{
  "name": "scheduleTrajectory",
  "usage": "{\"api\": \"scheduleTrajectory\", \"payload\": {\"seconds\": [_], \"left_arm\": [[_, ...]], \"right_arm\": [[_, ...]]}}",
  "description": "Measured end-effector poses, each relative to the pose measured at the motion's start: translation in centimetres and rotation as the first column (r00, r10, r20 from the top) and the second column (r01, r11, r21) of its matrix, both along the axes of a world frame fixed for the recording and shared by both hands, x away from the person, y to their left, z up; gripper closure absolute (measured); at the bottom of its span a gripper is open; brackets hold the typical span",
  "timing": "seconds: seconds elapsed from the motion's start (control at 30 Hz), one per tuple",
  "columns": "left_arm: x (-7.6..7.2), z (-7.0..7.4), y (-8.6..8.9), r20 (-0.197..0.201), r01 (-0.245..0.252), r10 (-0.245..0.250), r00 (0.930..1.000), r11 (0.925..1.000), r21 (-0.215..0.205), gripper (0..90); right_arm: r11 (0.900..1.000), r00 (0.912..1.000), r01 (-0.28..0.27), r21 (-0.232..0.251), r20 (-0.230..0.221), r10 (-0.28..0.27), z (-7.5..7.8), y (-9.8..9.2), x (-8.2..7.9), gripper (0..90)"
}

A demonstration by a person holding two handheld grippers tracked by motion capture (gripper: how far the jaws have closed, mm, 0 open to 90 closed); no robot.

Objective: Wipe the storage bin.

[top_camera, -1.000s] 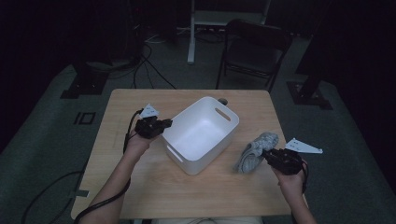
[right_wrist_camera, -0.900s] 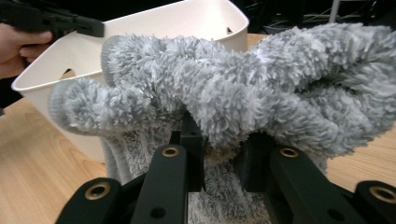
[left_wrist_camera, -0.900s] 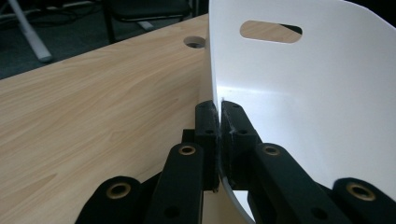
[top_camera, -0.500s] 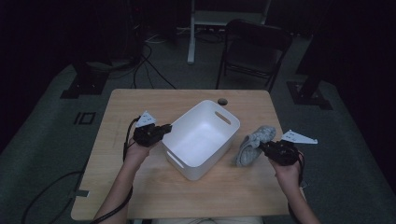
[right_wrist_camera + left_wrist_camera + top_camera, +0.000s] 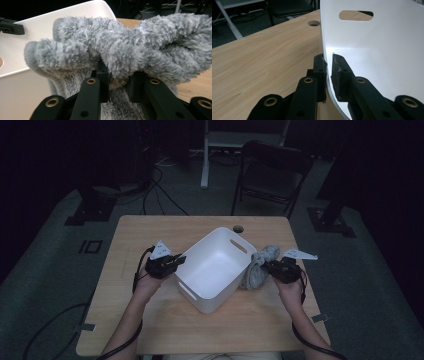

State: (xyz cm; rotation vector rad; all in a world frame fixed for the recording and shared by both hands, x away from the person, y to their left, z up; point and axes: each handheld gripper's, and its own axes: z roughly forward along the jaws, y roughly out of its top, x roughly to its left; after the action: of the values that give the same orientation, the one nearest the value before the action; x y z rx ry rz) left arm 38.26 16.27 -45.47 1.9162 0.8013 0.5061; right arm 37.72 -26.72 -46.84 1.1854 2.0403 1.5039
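Gripping fuzzy grey sock (image 5: 260, 265) beside bin (image 5: 212, 292)

Your left gripper (image 5: 176, 261) reaches in from the left with jaws pinched nearly together, while your right gripper (image 5: 267, 266) seems clamped, forearm angled inward.

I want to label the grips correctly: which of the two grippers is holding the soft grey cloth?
The right gripper: its jaws pinch the fluffy grey cloth beside the white bin. The left gripper clamps the bin's rim instead.
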Motion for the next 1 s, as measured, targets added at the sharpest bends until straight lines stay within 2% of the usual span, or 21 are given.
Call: {"api": "scheduleTrajectory", "payload": {"seconds": [0.17, 0.33, 0.43, 0.5, 0.9, 1.0], "left_arm": [[0.1, 0.0, -0.1, -0.002, 0.005, -0.005, 1.0000, 1.0000, 0.003, 84.5], [0.2, 0.1, -0.1, 0.000, 0.002, -0.002, 1.0000, 0.9999, 0.010, 86.0], [0.2, 0.0, -0.2, -0.001, 0.008, -0.008, 1.0000, 1.0000, 0.005, 86.0], [0.2, 0.0, -0.3, 0.005, 0.012, -0.013, 0.9999, 0.9998, 0.016, 85.9], [0.2, 0.0, -0.7, 0.004, 0.003, -0.003, 1.0000, 0.9998, 0.019, 84.9], [0.2, 0.0, -0.7, 0.005, 0.006, -0.006, 1.0000, 0.9998, 0.021, 84.9]], "right_arm": [[1.000, 1.0000, 0.001, -0.006, 0.003, -0.001, -0.3, 0.2, 0.2, 75.5], [1.000, 0.9999, -0.003, -0.013, -0.015, 0.003, -0.9, 0.4, 0.4, 75.5], [1.000, 0.9994, -0.003, -0.012, -0.034, 0.002, -1.3, 0.5, 0.6, 75.6], [1.000, 0.9991, -0.003, -0.016, -0.043, 0.002, -1.6, 0.6, 0.7, 75.6], [0.997, 0.9906, -0.013, -0.082, -0.137, 0.002, -4.6, 1.6, 1.6, 75.6], [0.996, 0.9899, -0.013, -0.090, -0.141, 0.000, -4.4, 1.7, 1.6, 75.6]]}}
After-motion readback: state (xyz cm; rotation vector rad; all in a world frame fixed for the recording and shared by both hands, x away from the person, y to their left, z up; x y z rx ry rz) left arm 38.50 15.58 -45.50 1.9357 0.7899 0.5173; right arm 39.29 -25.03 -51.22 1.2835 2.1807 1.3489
